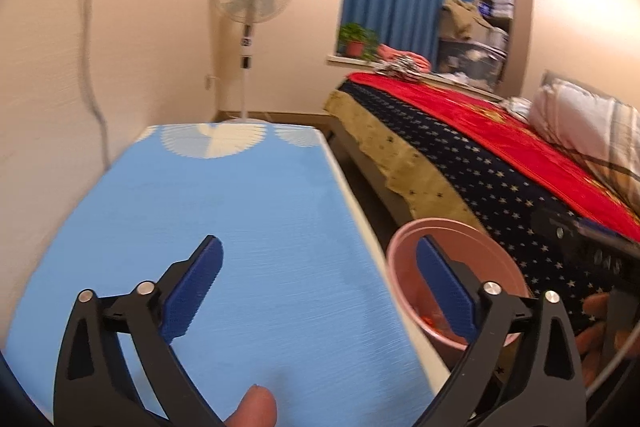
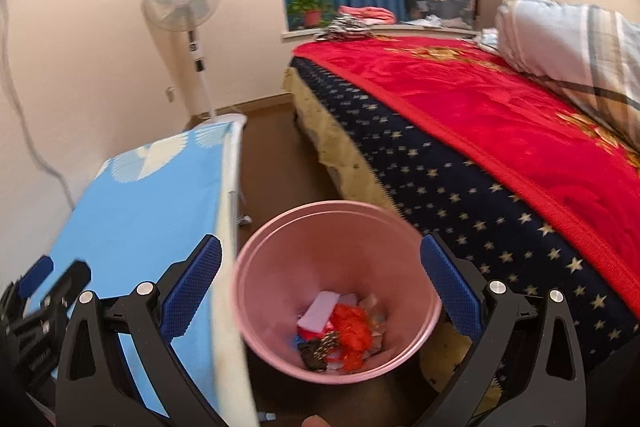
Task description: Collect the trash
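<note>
A pink waste bin (image 2: pixel 340 291) stands on the brown floor between the blue-covered table (image 2: pixel 136 211) and the bed. In it lie several scraps: an orange crumple (image 2: pixel 354 327), a pale paper piece (image 2: pixel 320 311) and a dark wrapper (image 2: pixel 314 349). My right gripper (image 2: pixel 320 291) hangs over the bin, open, with nothing between its blue pads. My left gripper (image 1: pixel 318 287) is open above the table's (image 1: pixel 224 227) right edge, holding nothing. The bin (image 1: pixel 452 279) shows behind its right finger (image 1: pixel 444 291). The left gripper's tip (image 2: pixel 36 277) appears at the far left of the right wrist view.
A bed (image 2: pixel 500 131) with a red blanket and starred navy cover runs along the right. A white standing fan (image 1: pixel 250 7) is in the far corner. A potted plant (image 1: pixel 356 41) sits on the sill by blue curtains. A fingertip (image 1: pixel 256 407) shows at the bottom edge.
</note>
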